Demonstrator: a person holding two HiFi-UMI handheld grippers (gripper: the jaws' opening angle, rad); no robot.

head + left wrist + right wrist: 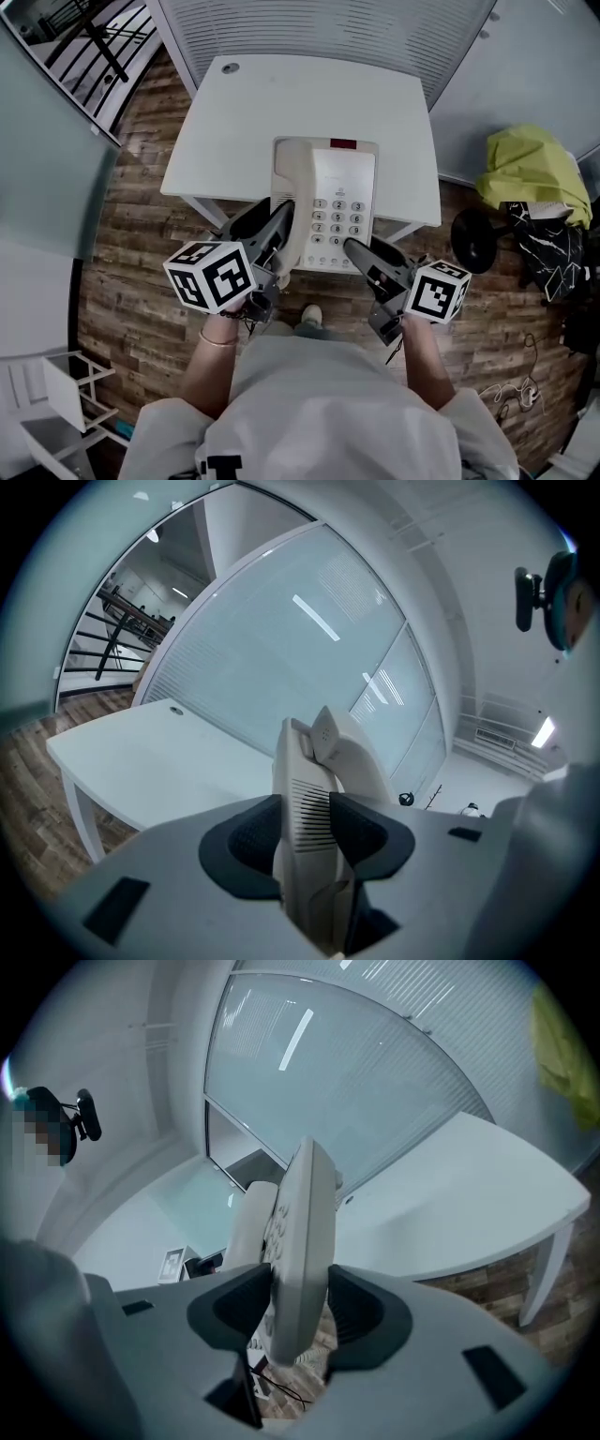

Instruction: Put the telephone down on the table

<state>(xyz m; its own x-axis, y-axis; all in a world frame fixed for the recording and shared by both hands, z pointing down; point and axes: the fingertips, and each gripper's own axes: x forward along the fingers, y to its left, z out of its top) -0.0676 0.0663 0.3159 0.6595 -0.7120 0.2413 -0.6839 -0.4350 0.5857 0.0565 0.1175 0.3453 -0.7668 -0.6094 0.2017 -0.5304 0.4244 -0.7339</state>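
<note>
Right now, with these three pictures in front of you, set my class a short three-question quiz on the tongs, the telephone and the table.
1. True or false: the left tongs and the right tongs are both shut on the telephone.
2. Pick one. In the head view, the handset lies along the telephone's: A. left side; B. right side; C. far edge.
3. Fill in the gap: the table has a ___ top.

Key: 1 true; 2 A; 3 white.
</note>
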